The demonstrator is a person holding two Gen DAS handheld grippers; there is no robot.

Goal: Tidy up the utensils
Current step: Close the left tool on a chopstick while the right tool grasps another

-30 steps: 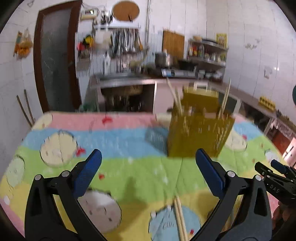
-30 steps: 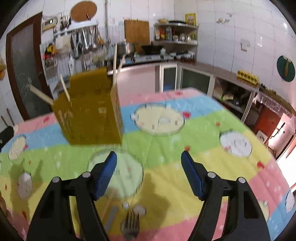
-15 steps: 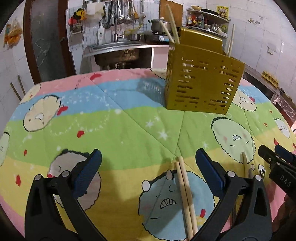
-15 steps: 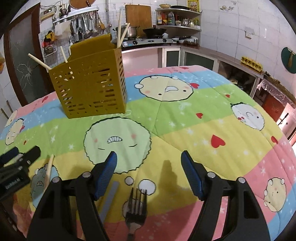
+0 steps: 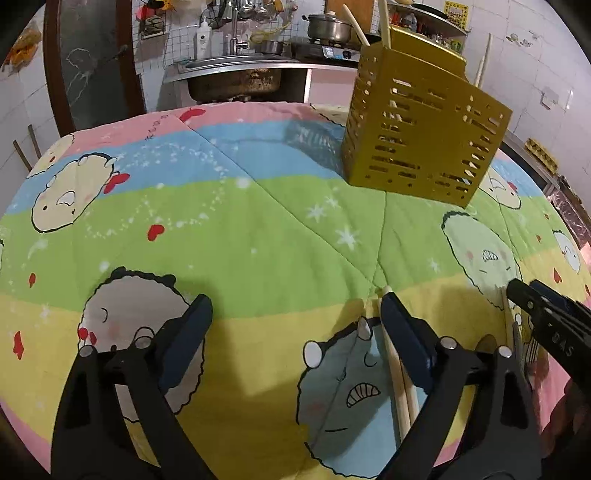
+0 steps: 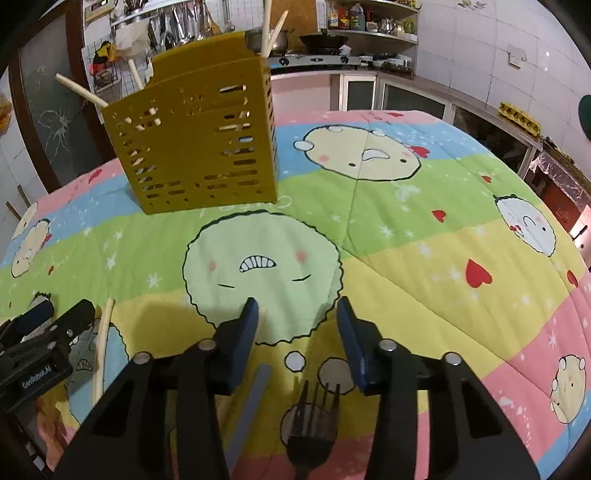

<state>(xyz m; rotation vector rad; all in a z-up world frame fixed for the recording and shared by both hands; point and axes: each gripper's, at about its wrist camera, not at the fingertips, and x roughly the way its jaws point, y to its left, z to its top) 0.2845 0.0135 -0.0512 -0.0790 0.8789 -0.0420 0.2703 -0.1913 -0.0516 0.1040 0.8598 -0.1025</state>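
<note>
Left gripper (image 5: 295,314): one, jaws spread wide, holding nothing, low over the yellow band of the cloth; its right finger sits over the pair of chopsticks.
Right gripper (image 6: 294,314): one, jaws parted to a moderate gap, holding nothing, set above the fork.

Table (image 6: 424,221): one, covered by a striped cartoon-print cloth in pink, blue, green and yellow.

Utensil holder (image 6: 195,136): one, mustard-yellow, slotted sides, standing upright toward the far side of the table on the blue and green bands. Chopsticks inside it (image 6: 271,27): four tips counted in the right wrist view, two leaning out to the left and two rising at the right rear corner.

Pair of chopsticks (image 5: 397,373): two, pale wood, lying side by side and touching on the blue cartoon face, well apart from the holder.

Single chopstick (image 6: 102,347): one seen here, lying flat on the cloth just beside the left gripper's body; whether it belongs to the pair cannot be told.

Fork (image 6: 314,417): one, dark metal, four tines pointing away from the camera, lying on the cloth just below the right gripper's fingers.

Grey flat handle (image 6: 251,402): one, lying on the cloth left of the fork, partly under the right gripper's left finger; what utensil it belongs to cannot be told.
</note>
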